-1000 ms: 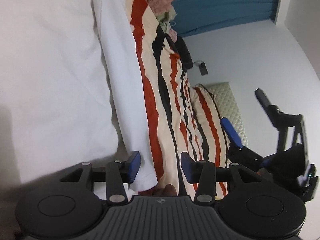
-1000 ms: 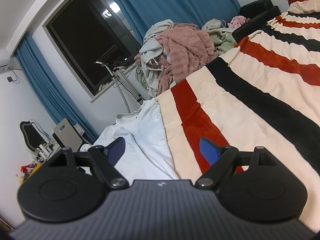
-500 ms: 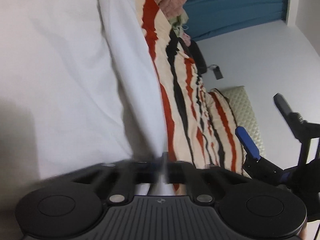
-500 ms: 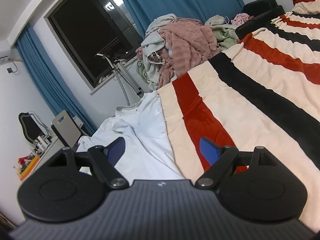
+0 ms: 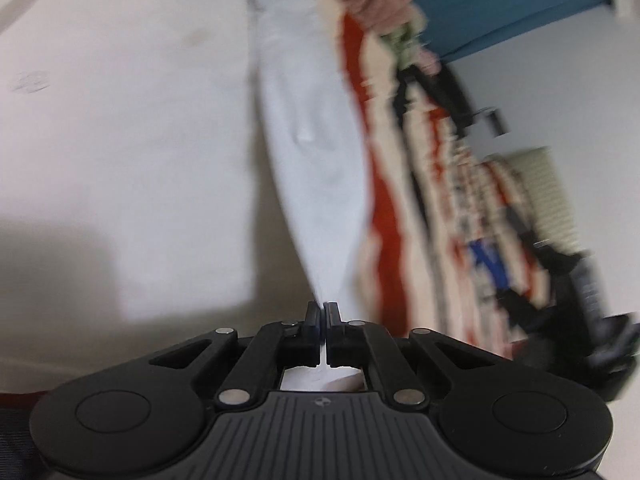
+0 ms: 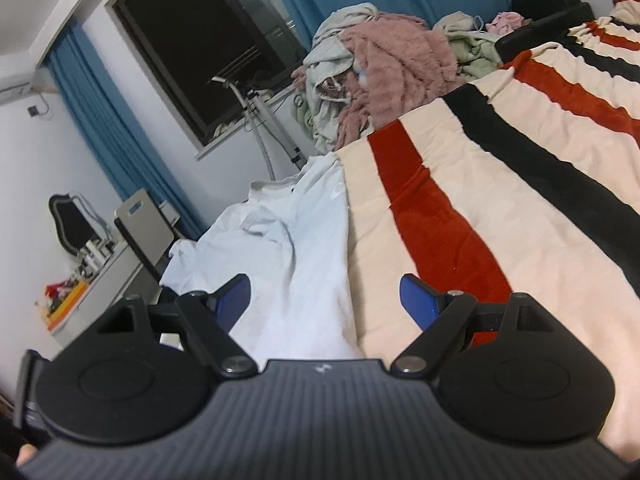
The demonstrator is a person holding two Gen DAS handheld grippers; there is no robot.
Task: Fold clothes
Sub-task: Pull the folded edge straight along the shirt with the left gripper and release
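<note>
The left gripper (image 5: 321, 314) has its two black fingers pressed together on a narrow edge of the white cotton shirt (image 5: 312, 152), and a strip of the fabric rises taut and tapering straight ahead from the pinch. To the left of that strip, the broad white body of the shirt fills the view, with a grey shadow falling over its near part. Just to the right of the strip lies the cream plush blanket with red and black stripes (image 5: 384, 216), its surface blurred. Farther right, at the frame edge, the other black tool with a blue pad shows, blurred.

The right gripper (image 6: 324, 300) is spread wide, its blue-padded fingers (image 6: 416, 300) clear of any cloth. The shirt's long right edge runs ahead between the two pads, meeting the striped blanket along a straight line; the collar lies at the far end. Right of the gripper the blanket spreads flat and bare. Far ahead sits a heap of pink and pale green clothes (image 6: 384, 68). To the left the shirt's edge drops off the bed toward a grey chair (image 6: 148, 228).
</note>
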